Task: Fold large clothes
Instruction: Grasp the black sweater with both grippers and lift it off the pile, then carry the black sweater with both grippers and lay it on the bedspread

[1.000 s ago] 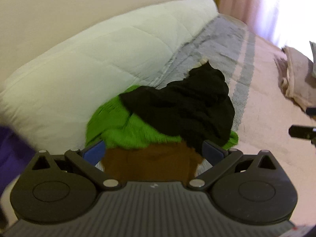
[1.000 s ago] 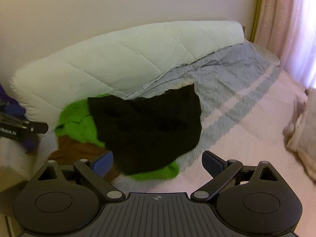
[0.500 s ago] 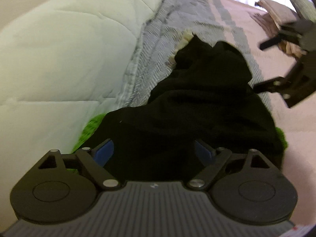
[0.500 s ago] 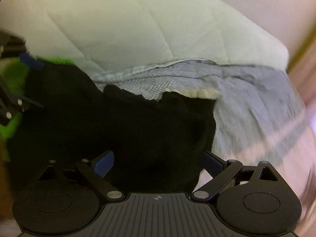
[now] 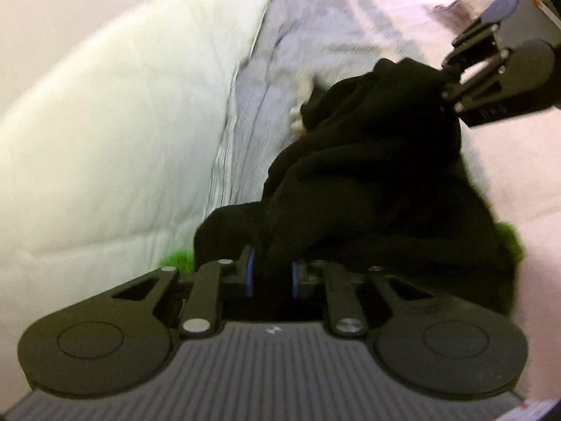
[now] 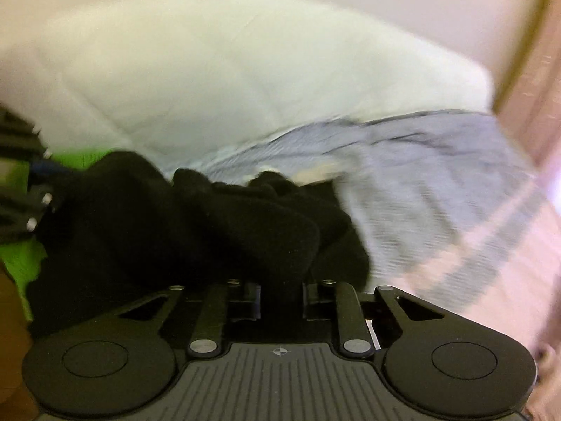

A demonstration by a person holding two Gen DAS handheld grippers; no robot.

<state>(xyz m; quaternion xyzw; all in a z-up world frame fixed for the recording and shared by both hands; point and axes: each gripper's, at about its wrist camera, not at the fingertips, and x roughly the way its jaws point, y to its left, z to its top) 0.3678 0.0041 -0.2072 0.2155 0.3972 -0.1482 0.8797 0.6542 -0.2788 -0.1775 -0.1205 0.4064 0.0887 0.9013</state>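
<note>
brown cloth (image 6: 12,319) — right view only

The crumpled black knit garment (image 5: 368,182) lies on the bright green fuzzy garment (image 5: 508,236), both on the bed's grey-striped pink blanket (image 6: 438,189), before the white quilted duvet (image 6: 245,77).

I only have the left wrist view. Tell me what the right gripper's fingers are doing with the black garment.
Observer: In the right wrist view the right gripper is shut on a fold of the black garment.
Operator: Report what lies left of the garment over there.
Observer: A brown garment shows at the left edge, beside the green garment.
Operator: Say what is to the right of the bed.
Observer: A pink curtain hangs past the grey striped blanket.
</note>
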